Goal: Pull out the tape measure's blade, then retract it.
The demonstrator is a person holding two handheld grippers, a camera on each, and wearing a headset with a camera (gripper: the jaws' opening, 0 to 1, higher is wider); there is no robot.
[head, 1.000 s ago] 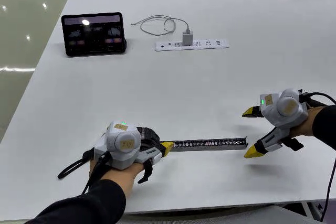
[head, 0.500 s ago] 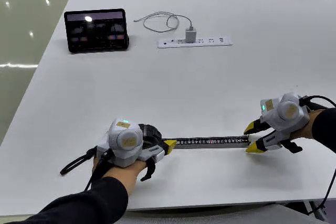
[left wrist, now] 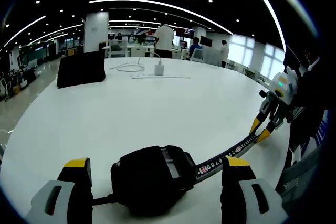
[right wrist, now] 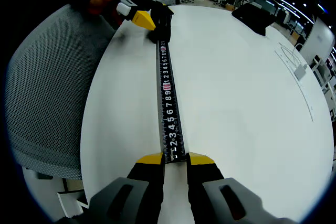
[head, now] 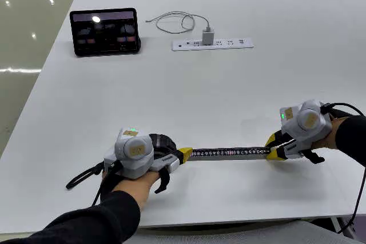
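A black tape measure case point(head: 163, 144) lies on the white table near its front edge, with the blade point(head: 229, 153) run out flat to the right. My left gripper point(head: 176, 148) straddles the case point(left wrist: 155, 177). It is open, with a gap showing on each side between the jaws and the case. My right gripper point(head: 271, 150) is shut on the blade's free end, and in the right gripper view its yellow tips point(right wrist: 175, 158) pinch the tip of the numbered blade point(right wrist: 168, 93). At the far end of the blade I see the left gripper point(right wrist: 142, 17).
A dark tablet point(head: 104, 31) stands at the back left. Behind the middle lies a white power strip point(head: 213, 43) with a charger and a looped cable point(head: 171, 24). The table's front edge point(head: 229, 212) runs close under both grippers. A grey mesh chair point(right wrist: 47, 87) stands beside the table.
My right gripper was open just off the blade's end. It has moved in and closed on that end. The left gripper and the case have stayed put.
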